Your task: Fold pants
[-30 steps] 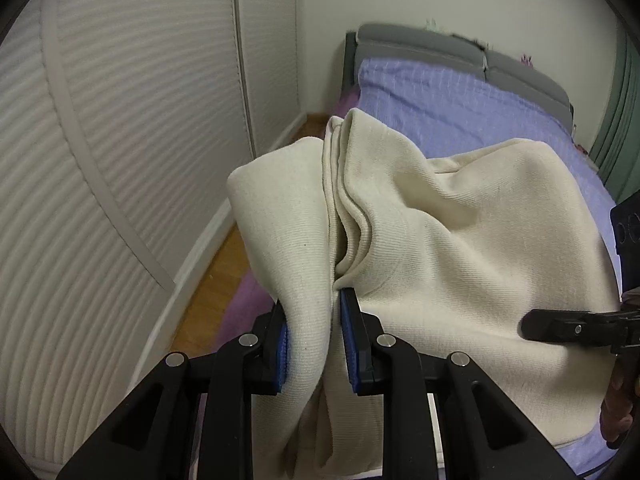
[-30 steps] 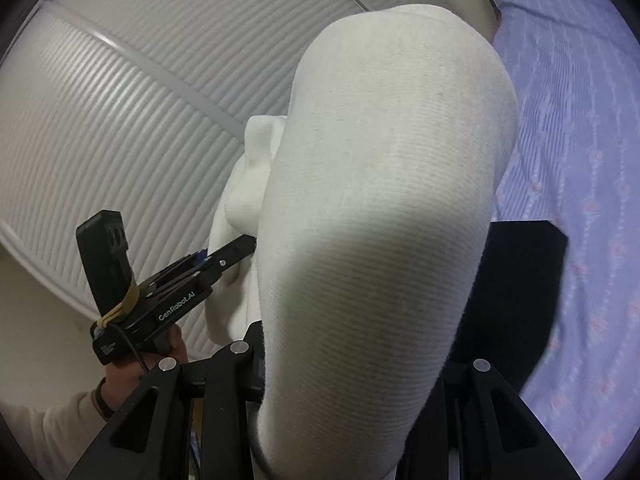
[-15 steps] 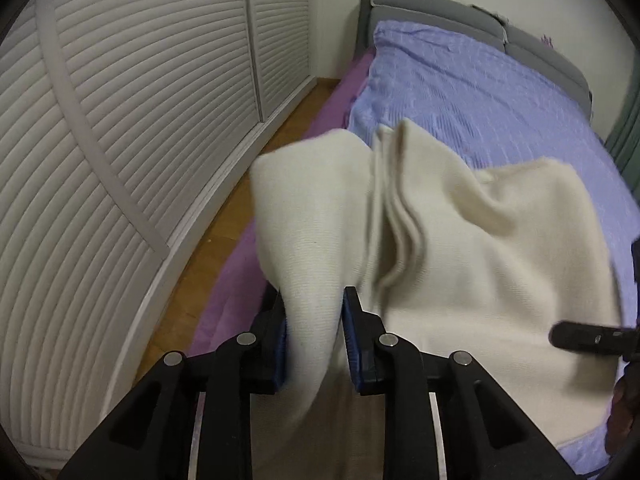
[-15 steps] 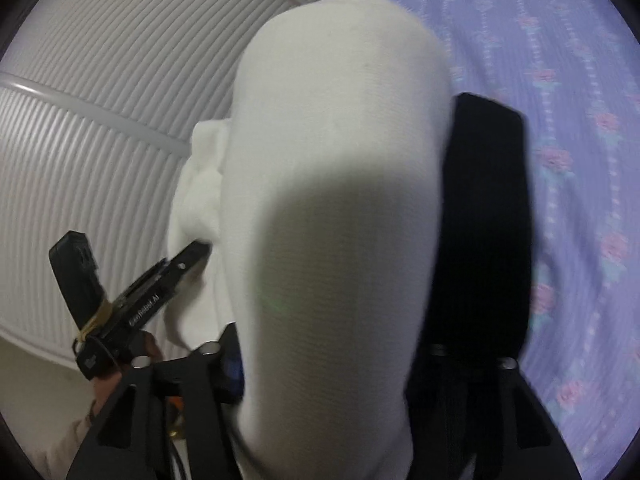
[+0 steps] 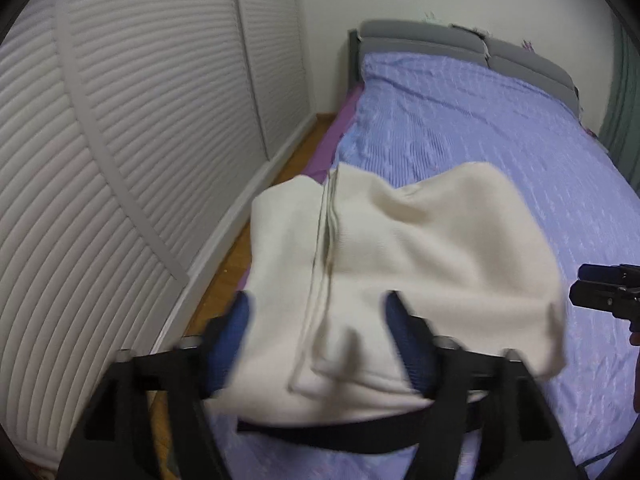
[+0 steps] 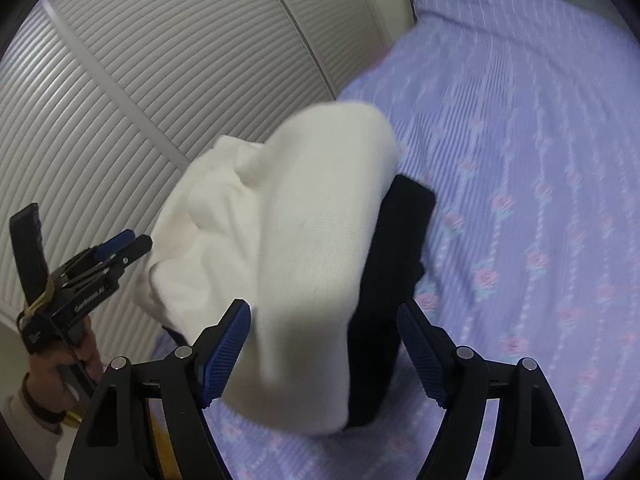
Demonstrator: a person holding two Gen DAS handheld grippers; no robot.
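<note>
Pants: cream knit cloth, matt, fine ribbing. Bedspread under them: lilac textured cloth. Left tool: matt black plastic, blue ridged pads. Wardrobe doors: white slatted.

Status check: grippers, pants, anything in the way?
Left gripper and right gripper jaws opening, pads off the cloth. Cream pants bunched on the bed, over a black garment. Nothing else in the way.

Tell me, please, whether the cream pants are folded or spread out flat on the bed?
Folded: the cream pants lie bunched in stacked layers on the purple bedspread, with layered edges showing along the middle.
</note>
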